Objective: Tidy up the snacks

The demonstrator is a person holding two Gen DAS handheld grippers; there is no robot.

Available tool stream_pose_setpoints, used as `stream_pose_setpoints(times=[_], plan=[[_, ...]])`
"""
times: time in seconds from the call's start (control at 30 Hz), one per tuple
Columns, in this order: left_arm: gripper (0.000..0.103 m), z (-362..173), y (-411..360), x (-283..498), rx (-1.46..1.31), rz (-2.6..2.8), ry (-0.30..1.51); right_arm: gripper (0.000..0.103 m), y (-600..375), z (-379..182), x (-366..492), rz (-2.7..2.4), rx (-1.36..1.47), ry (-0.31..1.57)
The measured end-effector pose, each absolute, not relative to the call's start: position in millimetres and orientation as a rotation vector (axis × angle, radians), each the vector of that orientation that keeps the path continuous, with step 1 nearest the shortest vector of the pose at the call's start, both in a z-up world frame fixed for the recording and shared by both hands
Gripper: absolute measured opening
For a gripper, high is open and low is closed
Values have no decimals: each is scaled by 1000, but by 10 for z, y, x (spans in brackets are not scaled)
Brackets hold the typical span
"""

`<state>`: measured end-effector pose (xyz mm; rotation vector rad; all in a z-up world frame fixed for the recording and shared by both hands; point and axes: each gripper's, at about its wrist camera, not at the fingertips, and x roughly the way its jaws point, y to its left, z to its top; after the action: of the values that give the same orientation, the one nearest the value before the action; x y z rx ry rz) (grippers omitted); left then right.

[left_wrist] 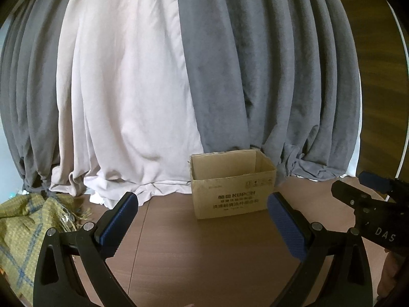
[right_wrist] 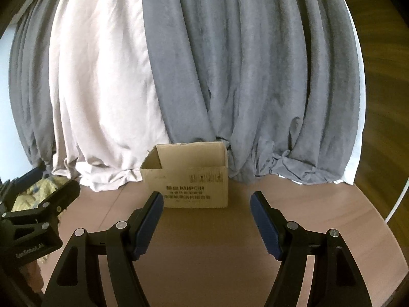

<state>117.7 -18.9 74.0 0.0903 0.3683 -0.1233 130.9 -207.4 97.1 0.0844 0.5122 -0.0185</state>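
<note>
Zero snacks in sight anywhere, so barely begun by the look of it. 1 open cardboard box (left_wrist: 231, 181) on the brown tabletop (left_wrist: 204, 255), back against the grey and pale curtains (left_wrist: 153, 76), nothing visible inside. Left hand-held gripper (left_wrist: 202, 217) spread wide, nothing between its blue pads, aimed at the box from a little way off. Right hand-held gripper (right_wrist: 207, 217) likewise spread and empty, box just ahead. Yellow plaid cloth (left_wrist: 23, 230) bunched at the left edge. Left to do, seemingly: finding the snacks, then loading them into the box.
</note>
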Motion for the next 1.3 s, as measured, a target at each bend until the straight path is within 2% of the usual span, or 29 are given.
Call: stream_pose_setpoints(times=[1.3], plan=[[103, 805, -320, 934, 81, -143, 367, 71, -2162, 1012, 1079, -12, 101, 514]])
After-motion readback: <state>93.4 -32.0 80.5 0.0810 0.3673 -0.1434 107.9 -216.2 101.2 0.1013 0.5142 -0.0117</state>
